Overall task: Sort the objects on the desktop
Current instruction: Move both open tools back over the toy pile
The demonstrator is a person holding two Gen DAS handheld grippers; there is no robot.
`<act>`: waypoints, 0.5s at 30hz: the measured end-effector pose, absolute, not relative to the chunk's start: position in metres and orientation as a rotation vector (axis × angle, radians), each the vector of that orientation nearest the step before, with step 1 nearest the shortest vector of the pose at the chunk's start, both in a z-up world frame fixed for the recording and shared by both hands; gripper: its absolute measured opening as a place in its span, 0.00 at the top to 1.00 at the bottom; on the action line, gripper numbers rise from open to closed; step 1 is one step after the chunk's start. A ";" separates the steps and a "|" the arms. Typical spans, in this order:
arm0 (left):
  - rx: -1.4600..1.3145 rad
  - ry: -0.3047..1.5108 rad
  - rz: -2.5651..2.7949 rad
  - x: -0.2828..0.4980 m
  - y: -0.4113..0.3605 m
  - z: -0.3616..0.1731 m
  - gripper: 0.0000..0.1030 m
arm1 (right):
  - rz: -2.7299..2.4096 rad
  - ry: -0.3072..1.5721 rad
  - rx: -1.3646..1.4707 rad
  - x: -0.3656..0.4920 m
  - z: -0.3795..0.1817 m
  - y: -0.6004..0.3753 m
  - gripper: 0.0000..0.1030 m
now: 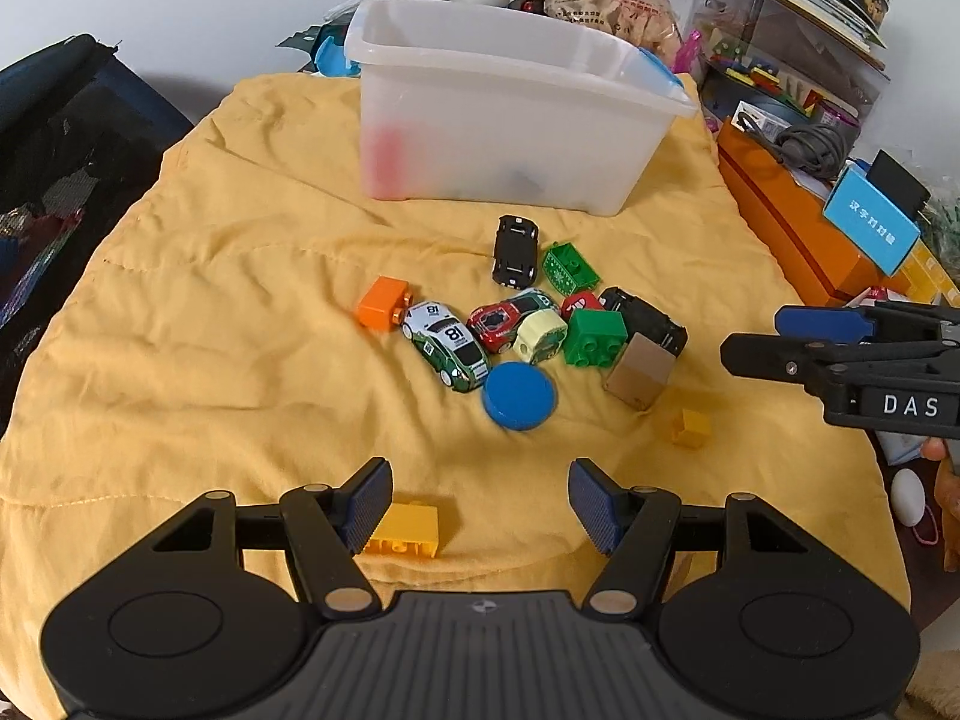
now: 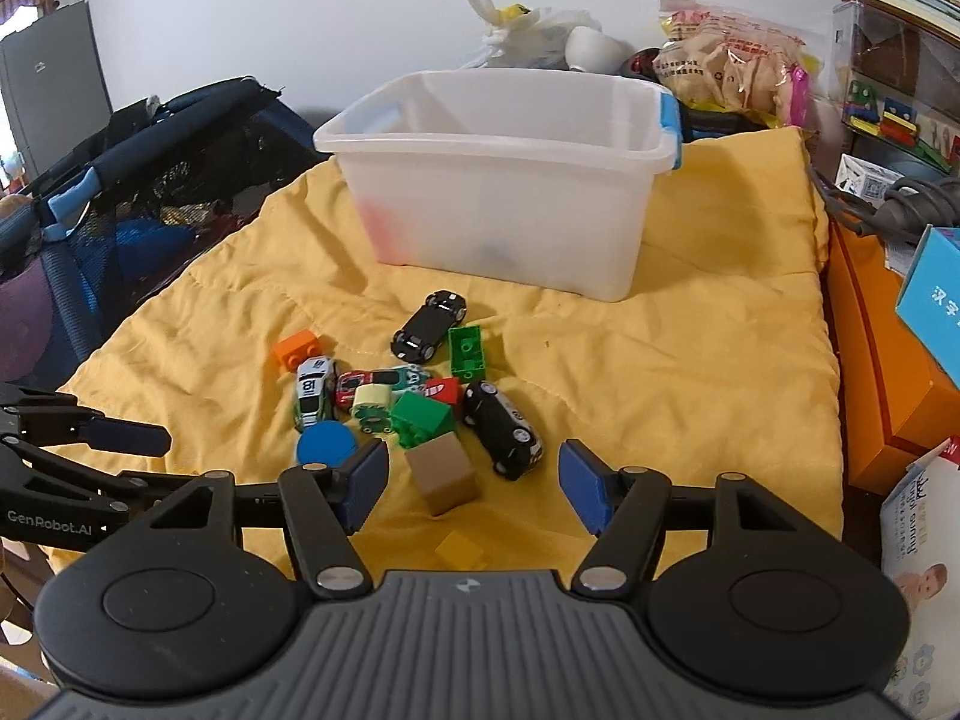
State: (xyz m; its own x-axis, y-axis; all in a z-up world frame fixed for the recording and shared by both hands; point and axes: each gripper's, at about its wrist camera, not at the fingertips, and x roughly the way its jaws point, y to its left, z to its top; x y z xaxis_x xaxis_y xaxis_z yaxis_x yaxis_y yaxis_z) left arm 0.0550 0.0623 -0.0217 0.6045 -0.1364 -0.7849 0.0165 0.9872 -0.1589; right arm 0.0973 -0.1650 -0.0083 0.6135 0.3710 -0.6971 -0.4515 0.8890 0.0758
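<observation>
**Yellow cloth, two open claws over the toy heap**

Blue-padded and spread wide, the left claw [image 1: 480, 504] holds nothing; a yellow brick [image 1: 405, 531] lies just beside its left pad, long axis across the claw. The right claw [image 2: 471, 483] is also open and empty, with the brown block [image 2: 444, 471] lying between its pads and just beyond them. That block looks the likeliest first pick for the right hand. Farther off sits the heap of cars and bricks, then the translucent bin [image 1: 510, 120] at the far end of the yellow cloth [image 1: 210, 330].
</observation>
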 end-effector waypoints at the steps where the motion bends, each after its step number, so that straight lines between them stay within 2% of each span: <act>1: -0.143 0.919 -0.089 0.054 0.062 -0.023 0.34 | 0.480 0.778 -0.115 0.096 -0.008 -0.164 0.35; 15: -0.141 0.939 -0.093 0.054 0.062 -0.029 0.34 | 0.508 0.805 -0.142 0.093 -0.015 -0.155 0.35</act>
State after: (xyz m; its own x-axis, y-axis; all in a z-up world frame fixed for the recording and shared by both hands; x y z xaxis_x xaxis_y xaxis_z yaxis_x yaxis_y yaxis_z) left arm 0.0541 0.0620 -0.0285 0.5874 -0.1409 -0.7969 0.0181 0.9868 -0.1611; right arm 0.0927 -0.1550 -0.0146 0.5810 0.3801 -0.7197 -0.4860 0.8713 0.0679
